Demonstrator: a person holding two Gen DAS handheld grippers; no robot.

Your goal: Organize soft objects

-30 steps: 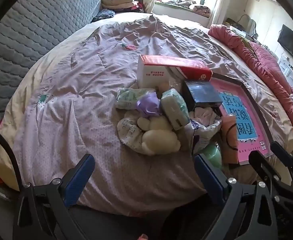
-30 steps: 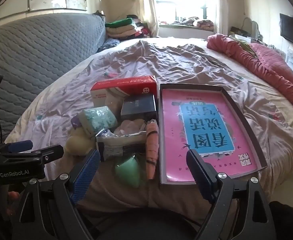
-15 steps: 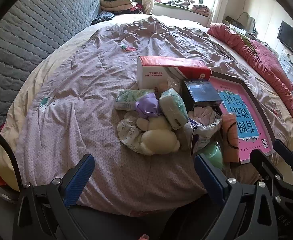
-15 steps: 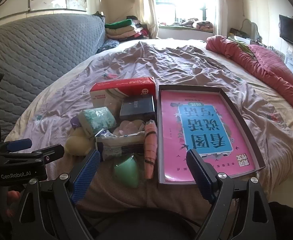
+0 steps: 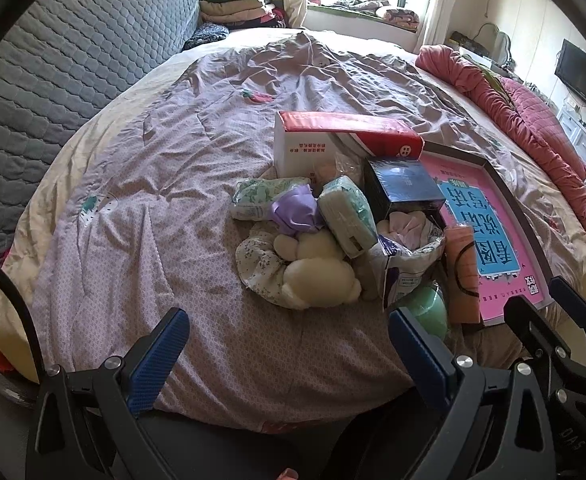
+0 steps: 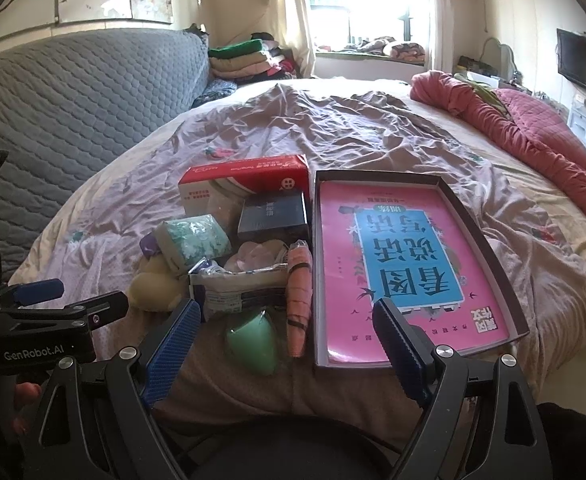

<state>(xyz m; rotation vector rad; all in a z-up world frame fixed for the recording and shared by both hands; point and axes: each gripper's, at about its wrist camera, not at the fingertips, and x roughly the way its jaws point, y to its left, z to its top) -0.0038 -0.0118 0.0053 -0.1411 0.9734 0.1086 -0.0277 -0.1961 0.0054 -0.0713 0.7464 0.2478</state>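
A heap of soft things lies near the bed's front edge: a cream plush toy [image 5: 317,268] on floral cloth, a purple cloth [image 5: 295,208], green-patterned tissue packs [image 5: 347,216] [image 6: 195,238], a bag of pink fabric [image 5: 407,248] [image 6: 249,276], a folded orange umbrella [image 6: 299,300] and a mint-green soft piece [image 6: 253,340]. My left gripper [image 5: 289,356] hangs open short of the heap, holding nothing. My right gripper [image 6: 289,344] is open too, over the mint piece and the tray's near edge. The left gripper [image 6: 53,304] shows at the left of the right wrist view.
A dark tray [image 6: 489,256] holds a pink book [image 6: 405,264] right of the heap. A red-and-white box [image 5: 345,140] and a dark blue box [image 5: 403,188] stand behind it. A pink quilt [image 6: 533,132] lies along the right side, a grey quilted headboard [image 5: 53,68] at left.
Both cameras have tilted and shifted slightly, so the heap sits a little lower in each view. Both grippers stay open and nothing on the bed has moved.
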